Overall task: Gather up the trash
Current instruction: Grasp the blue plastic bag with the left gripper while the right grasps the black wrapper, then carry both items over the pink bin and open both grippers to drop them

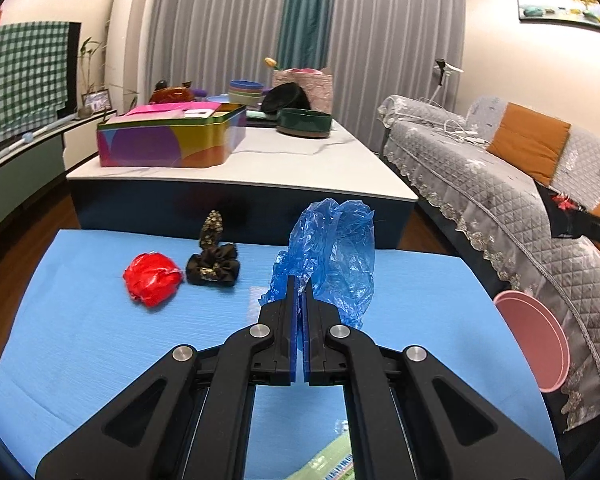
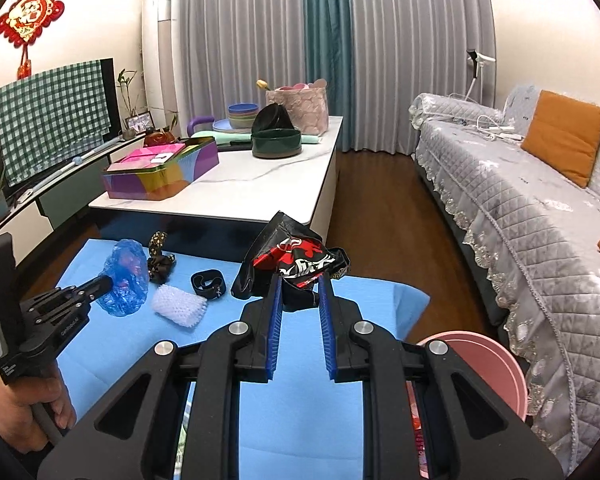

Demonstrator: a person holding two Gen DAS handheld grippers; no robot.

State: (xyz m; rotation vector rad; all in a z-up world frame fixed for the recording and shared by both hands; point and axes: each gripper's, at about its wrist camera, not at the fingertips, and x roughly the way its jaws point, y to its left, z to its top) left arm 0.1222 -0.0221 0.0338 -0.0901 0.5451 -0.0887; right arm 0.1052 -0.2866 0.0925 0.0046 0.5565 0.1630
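- I get even, fairly bright indoor light with soft shadows.
- Both feeds bend hard at their dark, vignetted corners.
- Slight blur throughout.

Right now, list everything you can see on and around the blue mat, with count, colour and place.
Plastic bag: one, blue, pinched in left gripper.
Snack wrapper: one, black and red, between right gripper's fingers.
Red wad: one, red, mat's left.
Scrunchie: one, black with gold, beside red wad.
Foam net: one, white, mid-mat.
Black strap: one, black, behind foam net.
Blue mat: one, blue, under all.
Pink bin: one, pink, right of mat.
Left gripper: black, shut.
Right gripper: black, gripping wrapper.
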